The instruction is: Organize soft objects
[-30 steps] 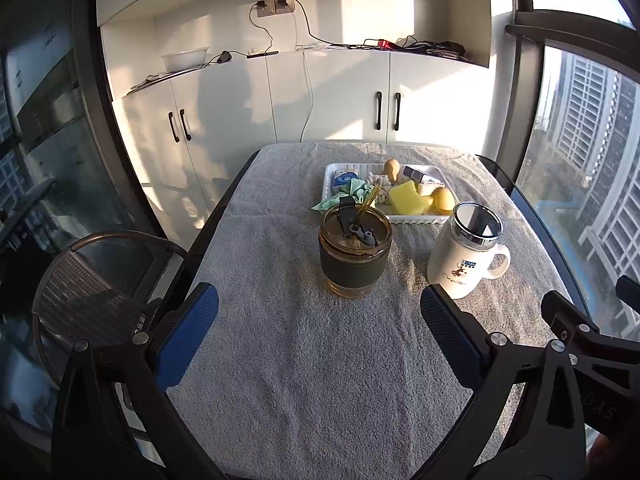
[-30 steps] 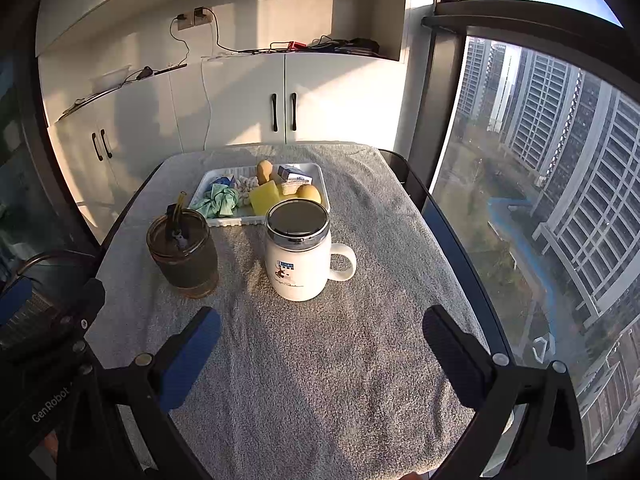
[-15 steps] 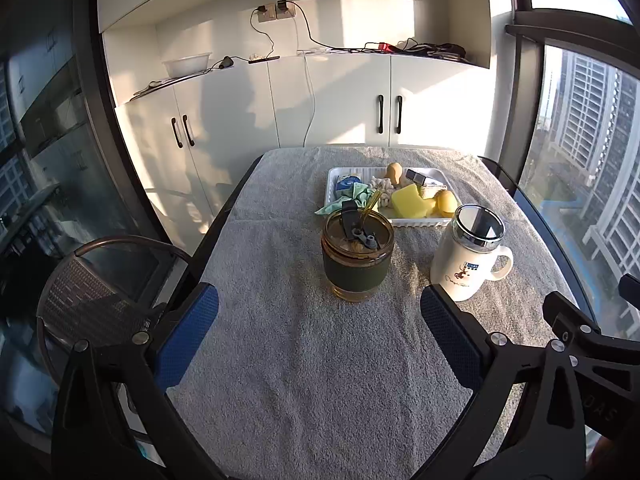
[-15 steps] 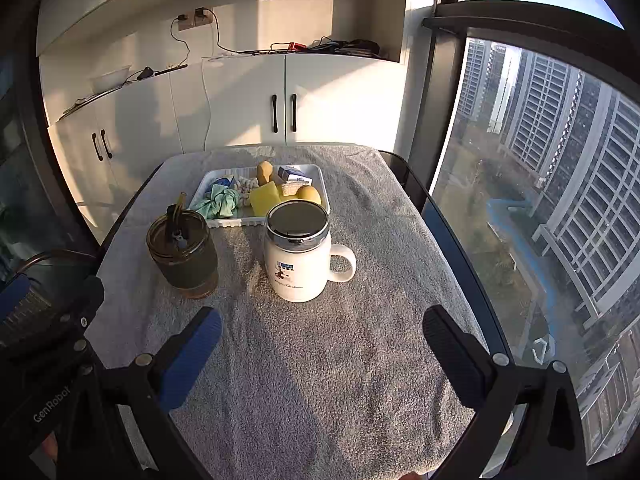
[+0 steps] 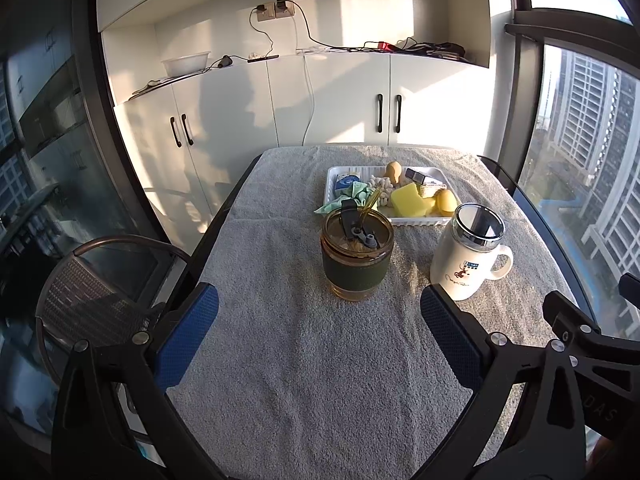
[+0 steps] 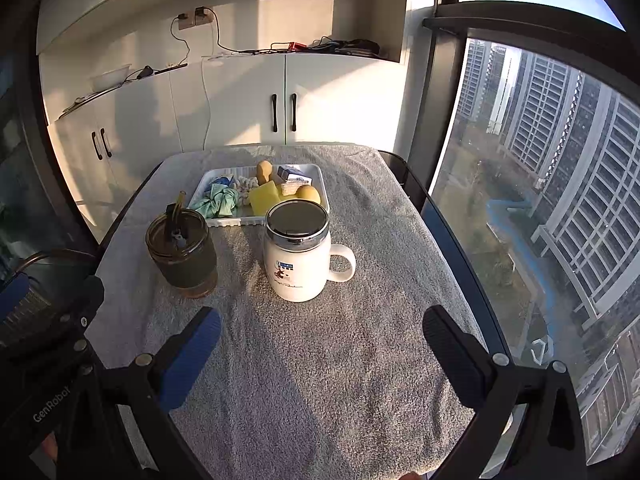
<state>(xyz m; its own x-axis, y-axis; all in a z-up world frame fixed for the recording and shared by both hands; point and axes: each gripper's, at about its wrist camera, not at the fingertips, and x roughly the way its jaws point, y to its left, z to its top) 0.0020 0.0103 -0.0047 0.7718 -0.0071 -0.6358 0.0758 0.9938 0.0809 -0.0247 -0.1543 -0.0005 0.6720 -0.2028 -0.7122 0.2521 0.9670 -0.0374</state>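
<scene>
Soft items, a green cloth [image 6: 216,203] and yellow sponge [image 6: 264,198], lie in the white tray [image 6: 322,184] at frame centre, behind a glass cup [image 6: 182,254] and white mug [image 6: 298,258]. The left gripper [image 5: 320,334] and right gripper [image 6: 320,340] hover low in frame above the grey towel [image 6: 320,380], jaws spread wide and empty.

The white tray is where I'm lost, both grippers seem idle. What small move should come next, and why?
Probably ease the left gripper forward past the amber cup toward the green cloth at the white tray's near left corner. Both it and the right gripper hang open and empty over the grey towel, short of the tray, and the cloth lies on the left side.
</scene>
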